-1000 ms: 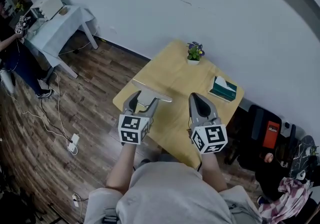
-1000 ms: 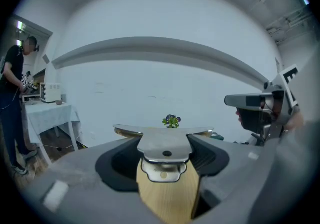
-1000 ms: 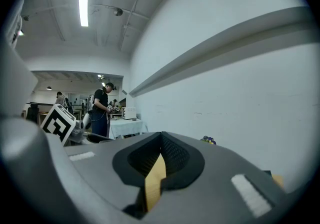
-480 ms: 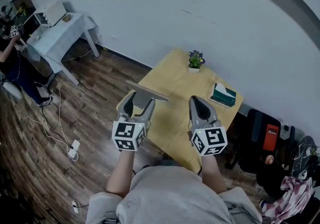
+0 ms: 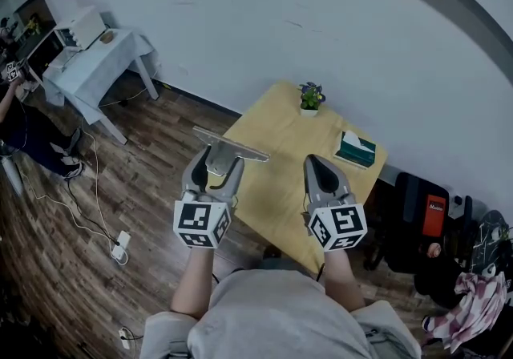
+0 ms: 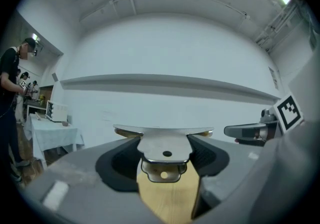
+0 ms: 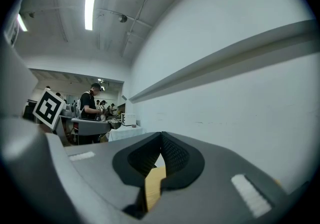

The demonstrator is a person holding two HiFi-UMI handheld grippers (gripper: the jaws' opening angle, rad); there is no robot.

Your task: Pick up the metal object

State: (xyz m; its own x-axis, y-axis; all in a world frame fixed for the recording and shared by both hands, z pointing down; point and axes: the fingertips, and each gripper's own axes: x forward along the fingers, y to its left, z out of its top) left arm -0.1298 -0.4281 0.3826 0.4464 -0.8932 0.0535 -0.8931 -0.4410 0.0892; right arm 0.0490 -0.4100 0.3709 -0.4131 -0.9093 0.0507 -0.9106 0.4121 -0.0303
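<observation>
The metal object (image 5: 230, 147) is a flat grey plate with a wide top bar and a narrower tab with holes. My left gripper (image 5: 213, 167) is shut on the tab, holding it in the air over the left edge of the yellow table (image 5: 276, 129). In the left gripper view the plate (image 6: 165, 149) sits upright between the two dark pads (image 6: 120, 165), its bar across the top. My right gripper (image 5: 321, 171) hovers over the table's near side, and in its own view the right gripper (image 7: 161, 143) has its pads touching with nothing between them.
A small potted plant (image 5: 309, 98) and a green box (image 5: 356, 148) stand at the table's far side. A white table (image 5: 94, 51) with a person (image 5: 20, 121) beside it is at the left. Cables lie on the wood floor (image 5: 120, 189). Dark bags (image 5: 429, 217) stand at the right.
The left gripper has drifted left and nearer to me with the metal plate still in its jaws. The right gripper has barely moved.
</observation>
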